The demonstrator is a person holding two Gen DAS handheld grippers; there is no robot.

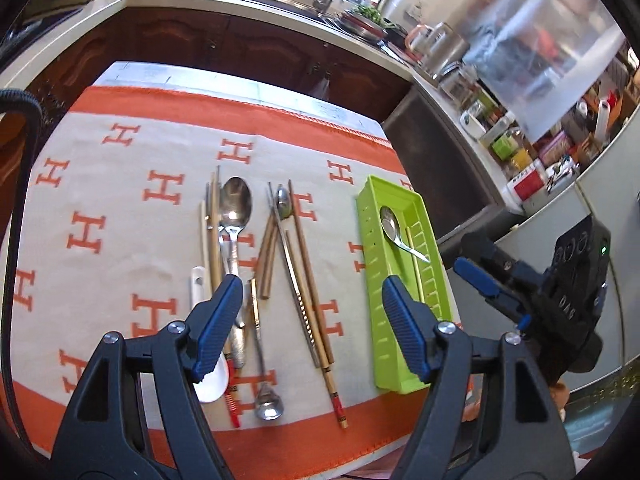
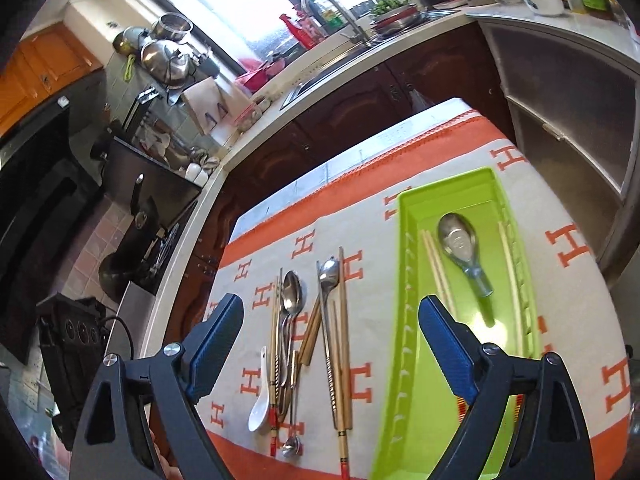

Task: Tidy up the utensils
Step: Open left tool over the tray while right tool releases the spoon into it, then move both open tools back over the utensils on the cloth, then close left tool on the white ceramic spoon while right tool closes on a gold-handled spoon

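Note:
A lime green utensil tray [image 1: 376, 248] [image 2: 404, 320] lies on the right of the cloth, holding a metal spoon [image 1: 394, 226] [image 2: 460, 244] and chopsticks [image 2: 434, 268]. Loose on the cloth lie a large metal spoon [image 1: 236, 208] [image 2: 291, 294], a white ceramic spoon [image 1: 208, 384] [image 2: 260, 404], a small long-handled spoon [image 1: 268, 404] [image 2: 291, 446], a flat metal spoon [image 1: 285, 202] [image 2: 329, 274] and several wooden chopsticks [image 1: 308, 264] [image 2: 343, 344]. My left gripper [image 1: 312, 332] is open above the loose utensils. My right gripper [image 2: 332, 354] is open, hovering above the tray's left wall; its body [image 1: 560, 300] shows right of the tray.
The utensils rest on a beige cloth with orange H marks [image 1: 120, 240] [image 2: 568, 248] over a small table. Dark wooden cabinets [image 1: 240, 48] and a counter with a sink [image 2: 352, 52] stand behind. Jars and bottles [image 1: 500, 136] crowd the counter at right.

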